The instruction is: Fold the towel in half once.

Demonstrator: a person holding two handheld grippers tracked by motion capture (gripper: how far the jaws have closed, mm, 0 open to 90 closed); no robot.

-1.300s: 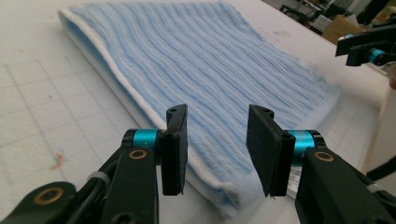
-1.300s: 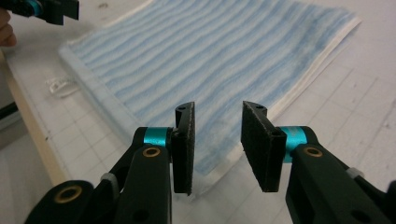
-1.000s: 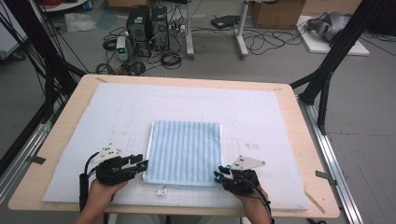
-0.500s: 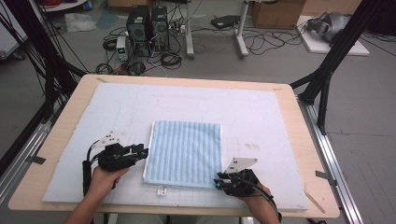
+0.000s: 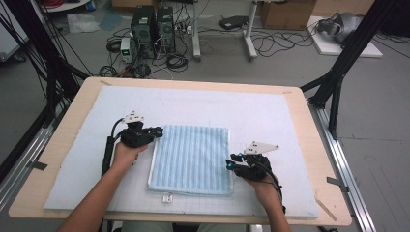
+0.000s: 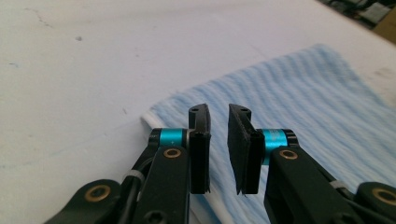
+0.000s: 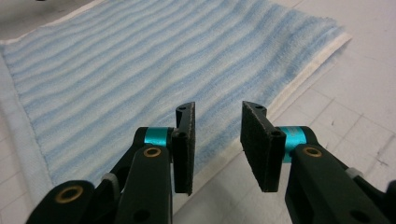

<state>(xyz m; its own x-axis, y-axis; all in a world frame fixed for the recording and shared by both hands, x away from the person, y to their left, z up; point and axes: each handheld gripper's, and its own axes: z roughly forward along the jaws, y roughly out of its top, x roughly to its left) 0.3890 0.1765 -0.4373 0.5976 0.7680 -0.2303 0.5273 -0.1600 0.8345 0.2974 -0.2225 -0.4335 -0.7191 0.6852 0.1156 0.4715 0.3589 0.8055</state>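
A light blue striped towel (image 5: 191, 159) lies flat and folded on the white mat. My left gripper (image 5: 157, 131) is at the towel's far left corner. In the left gripper view its jaws have just been closing and stand a narrow gap apart (image 6: 219, 140), above the towel's corner (image 6: 303, 93), with nothing pinched between the pads. My right gripper (image 5: 229, 164) is at the towel's right edge, toward the near corner. Its jaws have just been opening and stand apart (image 7: 217, 140) over the towel's white hem (image 7: 140, 60), with nothing between them.
A white foam mat (image 5: 270, 116) covers most of the wooden table (image 5: 53, 145). A small white tag (image 5: 168, 197) sticks out at the towel's near edge. Black frame posts stand at both table sides. Computers and cables lie on the floor beyond.
My left hand has moved away from me along the towel's left edge to its far corner, and its jaws have narrowed. My right hand has shifted a little farther up the right edge.
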